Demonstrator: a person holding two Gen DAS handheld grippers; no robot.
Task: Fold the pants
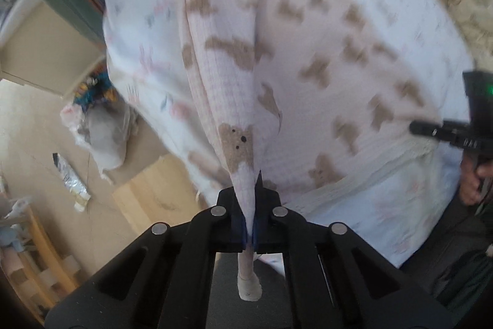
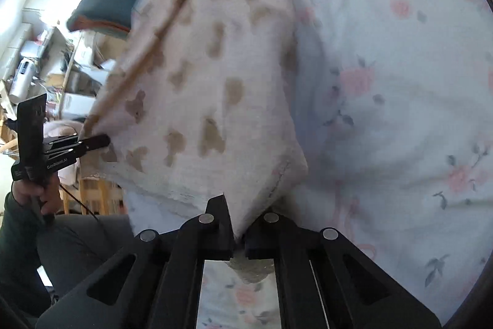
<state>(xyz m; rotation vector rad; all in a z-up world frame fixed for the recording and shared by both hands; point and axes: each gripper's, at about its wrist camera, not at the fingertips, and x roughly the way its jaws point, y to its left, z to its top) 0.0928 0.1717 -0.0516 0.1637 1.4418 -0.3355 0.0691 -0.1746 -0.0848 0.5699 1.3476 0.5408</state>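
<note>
Here my left claw point(image 1: 252, 205) is clamped on a bunched edge of the pants point(image 1: 308, 51), at the bottom centre of the left view, and the bear-print cloth fans up across the middle of that frame over the bed point(image 1: 385, 221). My right claw point(image 2: 237, 232) pinches another corner of the pants point(image 2: 200, 82) at the bottom centre of its view; the cloth hangs up and to the left, above the flowered bed point(image 2: 400, 113).
</note>
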